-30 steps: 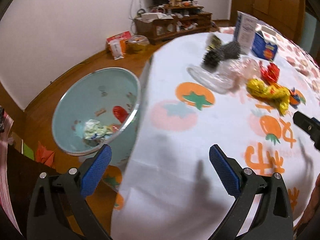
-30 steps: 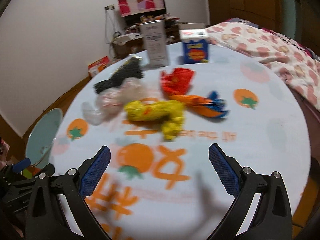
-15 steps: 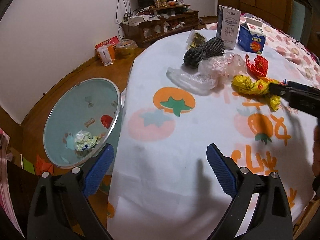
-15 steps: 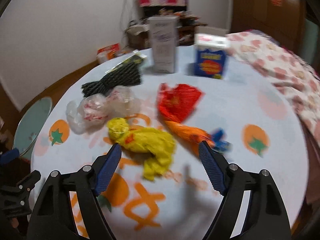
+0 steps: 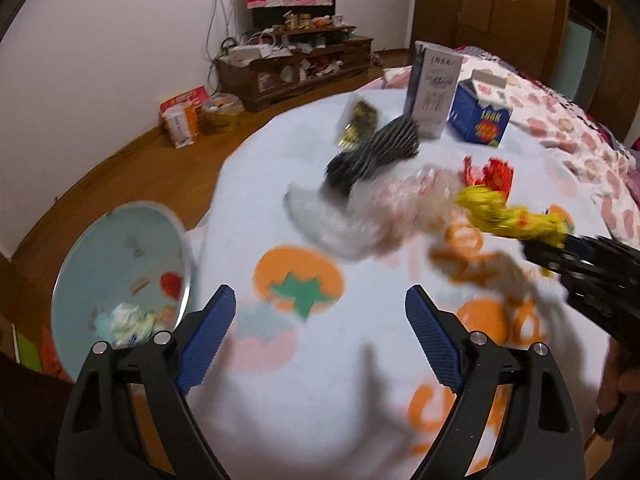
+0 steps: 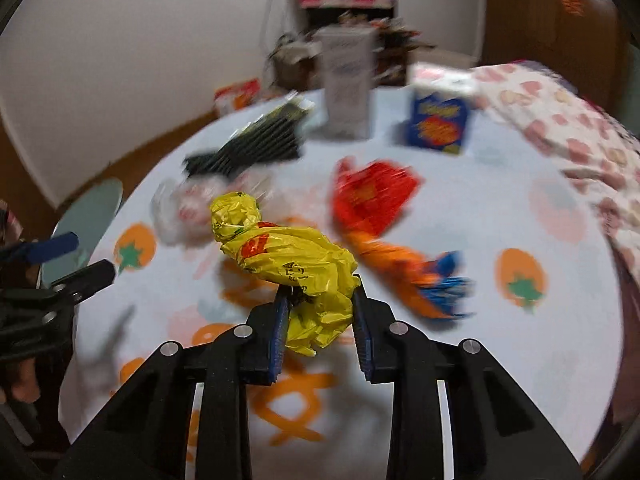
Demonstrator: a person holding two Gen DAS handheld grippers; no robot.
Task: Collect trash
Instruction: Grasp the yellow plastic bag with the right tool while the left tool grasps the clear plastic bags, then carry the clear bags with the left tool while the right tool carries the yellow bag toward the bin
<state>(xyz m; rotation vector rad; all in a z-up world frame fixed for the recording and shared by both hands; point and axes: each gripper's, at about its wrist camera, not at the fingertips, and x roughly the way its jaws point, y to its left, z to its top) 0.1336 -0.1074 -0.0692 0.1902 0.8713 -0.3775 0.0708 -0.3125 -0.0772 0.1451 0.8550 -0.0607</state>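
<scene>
Between the right gripper's fingers, the yellow bag's tail is hidden.

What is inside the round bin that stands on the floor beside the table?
The bin holds a crumpled pale wrapper, a red scrap and some small bits. The picture is blurred, and the left tool covers the bin's near edge, so anything there is hidden.
</scene>
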